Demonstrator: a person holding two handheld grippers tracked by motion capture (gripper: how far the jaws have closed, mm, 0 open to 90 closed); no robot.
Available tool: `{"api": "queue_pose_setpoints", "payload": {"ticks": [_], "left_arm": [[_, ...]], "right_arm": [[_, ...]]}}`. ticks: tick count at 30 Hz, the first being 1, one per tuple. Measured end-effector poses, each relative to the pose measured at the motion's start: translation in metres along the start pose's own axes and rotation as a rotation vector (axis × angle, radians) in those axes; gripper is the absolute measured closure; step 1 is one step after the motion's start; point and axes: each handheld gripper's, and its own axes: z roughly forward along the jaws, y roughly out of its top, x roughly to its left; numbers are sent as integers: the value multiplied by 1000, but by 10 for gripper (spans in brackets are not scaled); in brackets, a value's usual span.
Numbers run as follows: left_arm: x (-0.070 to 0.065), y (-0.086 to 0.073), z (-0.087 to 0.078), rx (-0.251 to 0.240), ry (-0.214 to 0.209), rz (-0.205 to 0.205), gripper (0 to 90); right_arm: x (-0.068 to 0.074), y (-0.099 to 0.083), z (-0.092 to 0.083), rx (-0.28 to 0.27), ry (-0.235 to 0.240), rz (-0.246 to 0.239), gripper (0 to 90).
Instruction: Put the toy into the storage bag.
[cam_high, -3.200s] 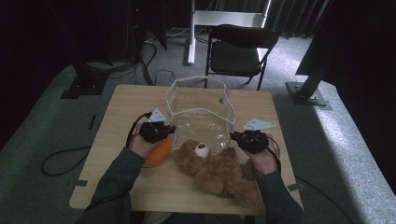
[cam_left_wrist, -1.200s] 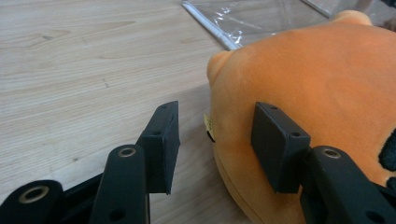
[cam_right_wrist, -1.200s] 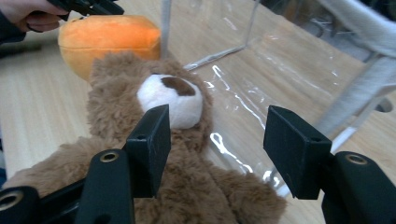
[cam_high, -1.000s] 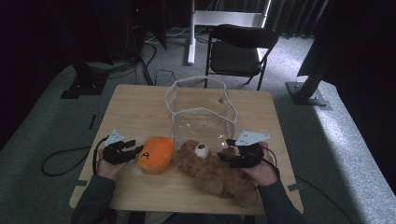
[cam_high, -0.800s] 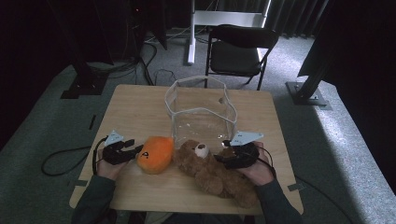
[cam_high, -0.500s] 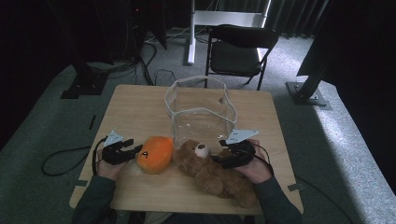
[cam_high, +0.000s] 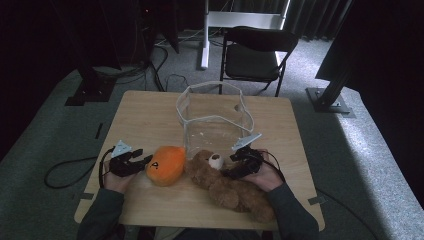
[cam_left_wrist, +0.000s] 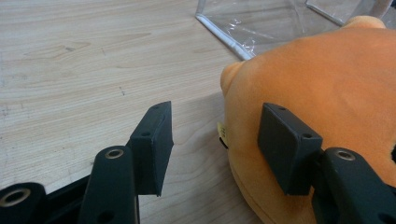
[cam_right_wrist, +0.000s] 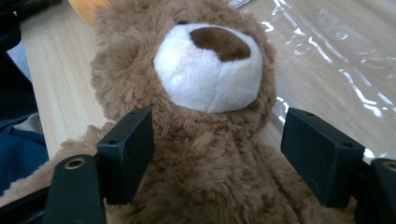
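**Teddy bear between spread jaws, orange plush beside the other gripper**

In the high view a brown teddy bear (cam_high: 227, 185) lies on its back on the wooden table (cam_high: 150, 117), in the lower middle of the frame. Its long axis runs on a slant: the head with the white muzzle points to the upper left, toward the clear plastic box (cam_high: 215, 120), and the legs trail off to the lower right, near the table's front edge. The head lies just in front of the box's near wall.

The right gripper (cam_high: 239, 162) sits at the bear's right side, level with its neck, held by the person's hand. In the right gripper view its 2 black jaws stand wide on either side of the bear's neck and chest, with the muzzle up in the middle of the frame. They have just been opening; the left pad (cam_right_wrist: 126, 151) brushes the fur, the right pad stands clear of it, so the grip is released.

An orange plush toy (cam_high: 166, 164), rounded and lying with its long side across the frame, rests just left of the bear's head, touching it or nearly so. The left gripper (cam_high: 136, 162) points right at it from the lower left of the frame. In the left gripper view its jaws are apart and hold nothing: 1 pad (cam_left_wrist: 289, 147) lies against the orange fabric, the other hangs over bare wood.
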Motion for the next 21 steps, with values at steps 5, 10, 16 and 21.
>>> {"api": "queue_pose_setpoints", "payload": {"ticks": [5, 10, 16, 21], "left_arm": [[0, 0, 0, 0, 2, 2, 456], [0, 0, 1, -2, 5, 0, 456], [0, -1, 1, -2, 6, 2, 456], [0, -1, 1, -1, 7, 4, 456]], "right_arm": [[0, 1, 6, 32, 11, -3, 223], [-1, 1, 14, 57, 30, 1, 199], [7, 1, 28, 118, 13, 9, 138], [18, -1, 37, 152, 29, -18, 142]]}}
